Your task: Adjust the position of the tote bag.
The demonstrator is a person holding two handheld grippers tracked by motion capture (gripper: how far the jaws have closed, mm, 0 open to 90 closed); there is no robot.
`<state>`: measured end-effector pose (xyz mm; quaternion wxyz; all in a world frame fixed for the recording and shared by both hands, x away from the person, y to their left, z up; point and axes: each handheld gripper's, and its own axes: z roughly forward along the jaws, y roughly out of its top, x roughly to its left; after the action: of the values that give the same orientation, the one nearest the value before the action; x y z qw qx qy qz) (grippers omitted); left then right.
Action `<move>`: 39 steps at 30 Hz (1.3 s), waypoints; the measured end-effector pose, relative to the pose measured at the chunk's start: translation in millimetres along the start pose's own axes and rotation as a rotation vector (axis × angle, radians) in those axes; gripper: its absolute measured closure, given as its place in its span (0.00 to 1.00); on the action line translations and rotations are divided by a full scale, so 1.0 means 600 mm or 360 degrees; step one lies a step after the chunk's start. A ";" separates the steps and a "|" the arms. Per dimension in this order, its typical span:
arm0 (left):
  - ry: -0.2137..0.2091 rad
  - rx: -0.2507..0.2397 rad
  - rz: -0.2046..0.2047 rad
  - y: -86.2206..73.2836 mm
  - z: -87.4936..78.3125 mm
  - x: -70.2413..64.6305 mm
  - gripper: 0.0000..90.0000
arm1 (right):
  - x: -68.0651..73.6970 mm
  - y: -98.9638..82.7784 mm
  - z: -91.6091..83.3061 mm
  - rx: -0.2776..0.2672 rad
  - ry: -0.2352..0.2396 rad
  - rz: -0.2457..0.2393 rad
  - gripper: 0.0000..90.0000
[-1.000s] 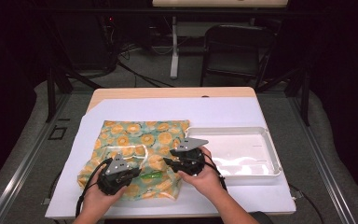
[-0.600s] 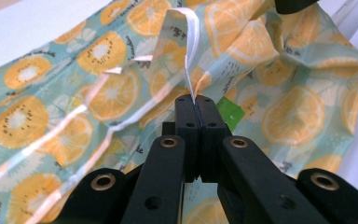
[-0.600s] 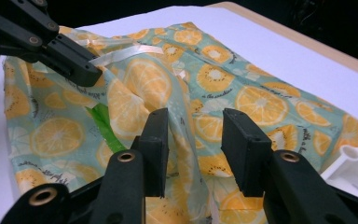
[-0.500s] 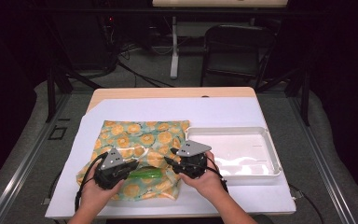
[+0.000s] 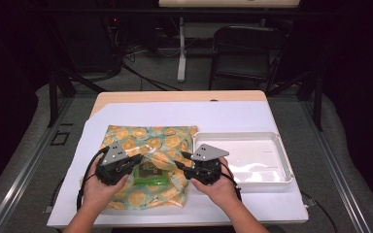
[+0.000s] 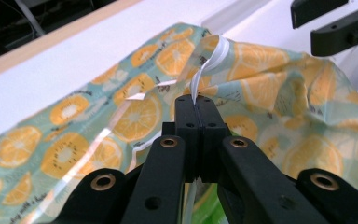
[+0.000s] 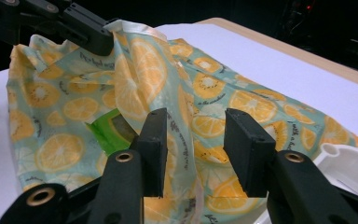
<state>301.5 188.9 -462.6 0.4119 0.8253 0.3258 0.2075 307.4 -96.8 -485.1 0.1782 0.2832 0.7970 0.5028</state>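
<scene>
A wooden desk (image 5: 126, 97) carries a white sheet (image 5: 233, 114) that covers most of its top. On the sheet lie a citrus-print bag (image 5: 167, 138) and, just beside it, a white tray (image 5: 285, 167).

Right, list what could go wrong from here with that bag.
1. The left tool is shut on only a thin strip of the orange-slice printed plastic bag; the slick film may slip out as it is lifted.
2. The right tool stands open around a raised fold without pressing it, and closing may pinch both layers, so the mouth stays closed.
3. The green packet inside could slide out if the bag tilts.
</scene>
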 end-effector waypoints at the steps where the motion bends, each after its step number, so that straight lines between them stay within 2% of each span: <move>1: 0.0005 -0.0003 0.0014 0.005 0.000 0.002 1.00 | -0.001 0.000 -0.002 -0.0001 -0.0001 0.0001 0.66; 6: 0.0028 -0.0016 0.0043 0.025 0.002 0.006 1.00 | -0.001 0.001 -0.004 -0.0001 0.0035 0.0049 0.69; 10: 0.0036 -0.0023 0.0080 0.043 0.003 0.009 1.00 | -0.003 0.002 -0.007 -0.0010 0.0031 0.0069 0.70; 15: 0.0043 -0.0028 0.0082 0.056 0.008 0.016 1.00 | -0.008 0.002 -0.011 -0.0019 0.0041 0.0107 0.72; 20: 0.0063 -0.0049 0.0060 0.067 0.013 0.028 0.99 | -0.008 0.001 -0.011 -0.0019 0.0050 0.0111 0.72; 27: 0.0050 -0.0122 0.0011 0.073 0.018 0.042 1.00 | 0.000 -0.001 -0.006 0.0022 0.0072 0.0103 0.74; 33: 0.0045 -0.0173 -0.0005 0.074 0.015 0.050 1.00 | 0.006 0.008 0.001 0.0023 0.0092 0.0123 0.70; 39: 0.0037 -0.0213 -0.0023 0.077 0.012 0.055 1.00 | 0.015 0.026 0.018 0.0005 0.0037 0.0119 0.62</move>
<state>345.8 187.5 -426.4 0.4638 0.7911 0.3220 0.2353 311.0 -78.4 -475.8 0.1495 0.3072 0.7887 0.5111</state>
